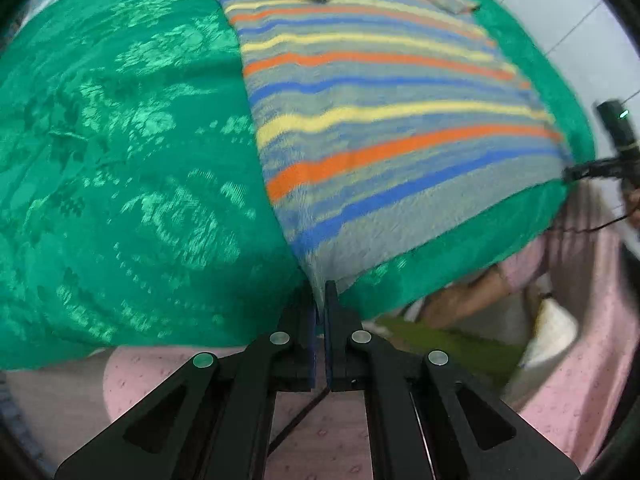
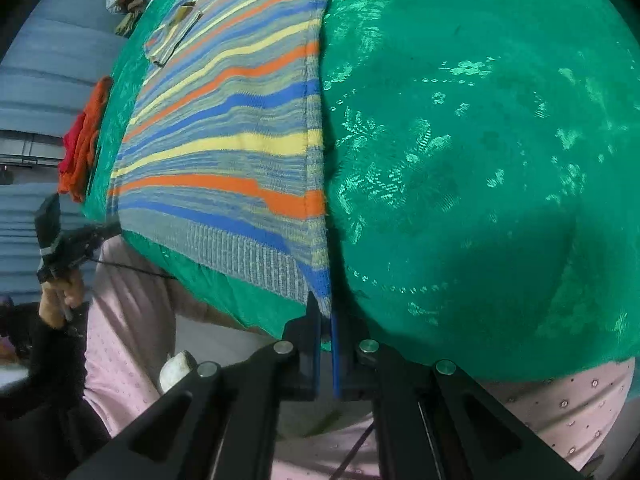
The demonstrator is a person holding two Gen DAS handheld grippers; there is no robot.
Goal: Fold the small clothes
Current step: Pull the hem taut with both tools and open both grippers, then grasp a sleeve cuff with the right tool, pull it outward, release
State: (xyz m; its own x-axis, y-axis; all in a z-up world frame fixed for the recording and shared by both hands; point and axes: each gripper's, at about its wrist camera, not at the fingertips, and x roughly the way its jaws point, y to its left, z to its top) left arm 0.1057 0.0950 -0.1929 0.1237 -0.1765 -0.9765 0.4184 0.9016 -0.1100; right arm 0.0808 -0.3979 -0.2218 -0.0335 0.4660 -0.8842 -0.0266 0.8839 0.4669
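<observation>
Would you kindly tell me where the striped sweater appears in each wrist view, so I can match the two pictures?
Left wrist view: the striped sweater fills the upper centre and right, one hem corner in the left gripper.
Right wrist view: it fills the upper left, another hem corner in the right gripper.
Shared landmark: the green patterned cloth beneath it.

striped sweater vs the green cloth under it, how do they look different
The striped sweater has orange, yellow and blue bands on grey knit; the green cloth is one colour with a shiny woven floral pattern. The sweater covers only a strip; the cloth spreads well beyond it. The left gripper and right gripper pinch the sweater's hem corners, not the cloth. Both lie flat.
</observation>
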